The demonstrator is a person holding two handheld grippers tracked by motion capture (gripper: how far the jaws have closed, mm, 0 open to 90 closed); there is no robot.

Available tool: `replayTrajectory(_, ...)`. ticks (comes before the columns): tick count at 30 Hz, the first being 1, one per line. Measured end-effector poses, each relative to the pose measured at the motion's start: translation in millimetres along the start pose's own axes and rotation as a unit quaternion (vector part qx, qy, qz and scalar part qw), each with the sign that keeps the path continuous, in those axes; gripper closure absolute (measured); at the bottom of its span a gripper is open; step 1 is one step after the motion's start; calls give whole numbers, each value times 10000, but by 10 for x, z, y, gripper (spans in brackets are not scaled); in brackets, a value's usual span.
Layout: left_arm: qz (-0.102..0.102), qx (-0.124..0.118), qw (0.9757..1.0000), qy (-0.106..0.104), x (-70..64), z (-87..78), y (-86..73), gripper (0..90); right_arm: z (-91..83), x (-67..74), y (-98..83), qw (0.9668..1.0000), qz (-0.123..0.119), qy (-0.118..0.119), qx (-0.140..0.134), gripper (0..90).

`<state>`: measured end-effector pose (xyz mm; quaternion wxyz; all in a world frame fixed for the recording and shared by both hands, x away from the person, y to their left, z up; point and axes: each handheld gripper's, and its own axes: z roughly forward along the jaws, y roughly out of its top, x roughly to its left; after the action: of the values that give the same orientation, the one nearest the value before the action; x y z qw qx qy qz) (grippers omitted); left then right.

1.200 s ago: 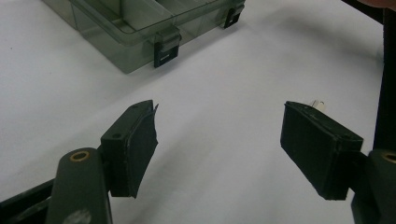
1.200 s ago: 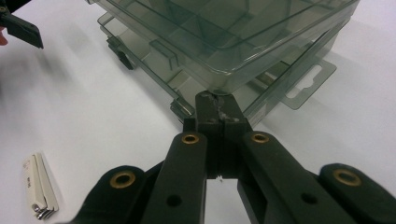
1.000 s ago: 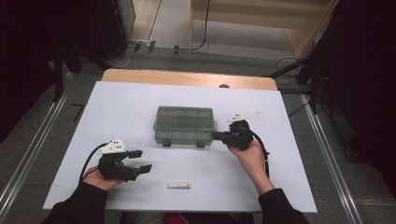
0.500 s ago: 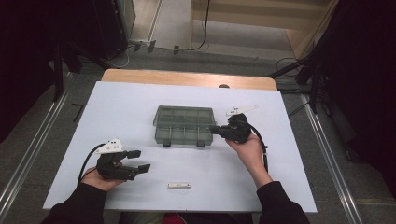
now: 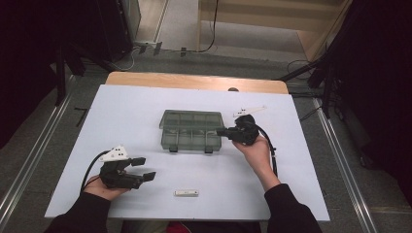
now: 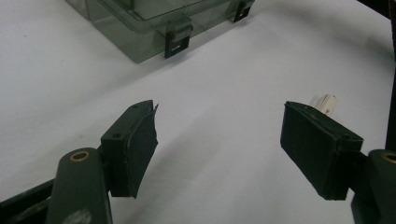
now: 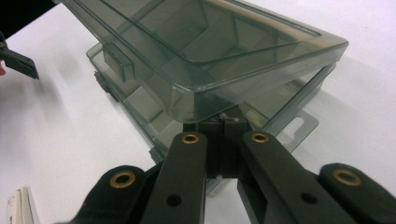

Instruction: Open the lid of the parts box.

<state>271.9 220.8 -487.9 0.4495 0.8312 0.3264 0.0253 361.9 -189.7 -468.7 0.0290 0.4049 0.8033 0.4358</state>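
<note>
One box (image 5: 191, 130) is seen at the middle of the white surface (image 5: 145, 107), well apart from every edge; wide bare room lies to its left, on its far side and along the near edge; the wooden far edge (image 5: 194, 80) is left uncovered. In the right gripper view the lid (image 7: 205, 51) is seen tilted up off the base at the box's right end, where the right hand-held gripper (image 5: 224, 131) is shut, its jaws pressed together at the lid's edge. The left hand-held gripper (image 5: 143, 168) is held at the near left, jaws wide apart with nothing between them. One small white piece (image 5: 187, 193) lies near the near edge, apart from both; one white strip (image 5: 250, 110) lies just beyond the right hand (image 5: 256, 150). Against the earlier frames, the right hand-held gripper is placed slightly farther and closer in on the box; the left one and the white piece are unchanged. Counted: two hand-held grippers, one box, two white items.
</note>
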Motion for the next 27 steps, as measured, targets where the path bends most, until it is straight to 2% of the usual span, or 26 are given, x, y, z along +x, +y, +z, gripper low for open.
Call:
replayTrajectory(16,-100,-33,9999,76,54,20,14,267,-34,-59,133,9999,-54,13,-155,900)
replayTrajectory(27,-79,-48,9998,147,96,36,118,268,-14,-44,149,9999,-72,8,-145,900)
